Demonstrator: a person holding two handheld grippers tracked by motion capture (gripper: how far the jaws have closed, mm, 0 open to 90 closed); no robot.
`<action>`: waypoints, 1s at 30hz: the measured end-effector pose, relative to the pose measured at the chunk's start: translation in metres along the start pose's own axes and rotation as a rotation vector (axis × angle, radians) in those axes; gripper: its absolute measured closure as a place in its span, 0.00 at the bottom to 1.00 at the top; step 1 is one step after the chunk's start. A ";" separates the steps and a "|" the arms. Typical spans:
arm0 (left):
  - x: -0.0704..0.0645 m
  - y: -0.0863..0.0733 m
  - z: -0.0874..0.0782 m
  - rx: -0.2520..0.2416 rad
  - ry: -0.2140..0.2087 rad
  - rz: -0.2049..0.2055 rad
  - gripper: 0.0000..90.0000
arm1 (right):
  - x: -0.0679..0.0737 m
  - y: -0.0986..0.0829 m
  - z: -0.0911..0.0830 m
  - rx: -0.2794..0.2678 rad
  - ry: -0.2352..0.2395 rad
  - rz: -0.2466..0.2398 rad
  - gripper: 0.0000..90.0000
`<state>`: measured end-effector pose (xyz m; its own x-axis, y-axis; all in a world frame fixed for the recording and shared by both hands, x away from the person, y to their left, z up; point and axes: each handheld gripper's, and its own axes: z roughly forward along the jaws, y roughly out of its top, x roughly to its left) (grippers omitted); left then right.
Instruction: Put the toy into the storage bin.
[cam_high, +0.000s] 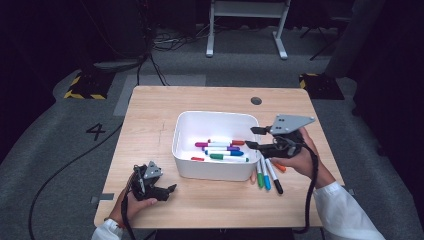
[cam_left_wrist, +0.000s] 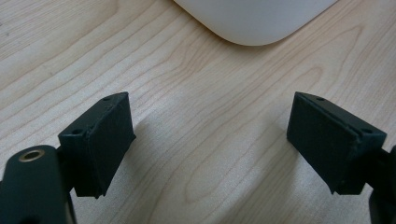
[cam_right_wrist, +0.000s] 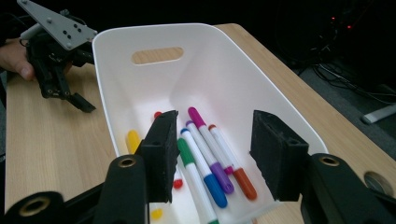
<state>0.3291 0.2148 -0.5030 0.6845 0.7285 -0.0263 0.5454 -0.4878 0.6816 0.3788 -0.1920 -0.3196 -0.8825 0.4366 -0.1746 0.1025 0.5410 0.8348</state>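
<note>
A white bin (cam_high: 182, 135) stands mid-table and holds several markers (cam_high: 222, 150) with purple, blue, green and red caps. My right gripper (cam_high: 251, 137) hovers open at the bin's right rim with nothing between its jaws. The right gripper view looks down over its open jaws (cam_right_wrist: 212, 140) onto the markers (cam_right_wrist: 210, 158) in the bin (cam_right_wrist: 116, 70). My left gripper (cam_high: 169, 192) rests near the table's front left, just off the bin's near-left corner. It is open (cam_left_wrist: 210, 135) over bare wood, with the bin's corner (cam_left_wrist: 254, 21) just ahead.
Green, blue, black and orange markers (cam_high: 267, 175) lie loose on the table by the bin's front right corner, under my right hand. A round cable hole (cam_high: 256, 100) sits near the table's far edge. The left gripper (cam_right_wrist: 79, 100) shows beyond the bin's handle slot (cam_right_wrist: 156, 55).
</note>
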 end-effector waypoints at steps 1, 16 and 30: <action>0.000 0.000 0.000 0.001 -0.002 0.000 0.16 | -0.002 -0.005 -0.006 -0.003 -0.010 0.005 0.58; 0.000 0.000 0.000 -0.001 0.000 -0.002 0.16 | -0.018 -0.126 -0.013 0.175 -0.141 0.152 0.60; 0.000 0.000 0.001 -0.002 -0.001 -0.004 0.16 | -0.032 -0.196 0.011 0.271 -0.139 0.294 0.60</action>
<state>0.3294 0.2143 -0.5032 0.6831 0.7297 -0.0296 0.5471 -0.4844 0.6827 0.3922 -0.3042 -0.4837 -0.7293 0.6834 -0.0333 0.4741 0.5399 0.6955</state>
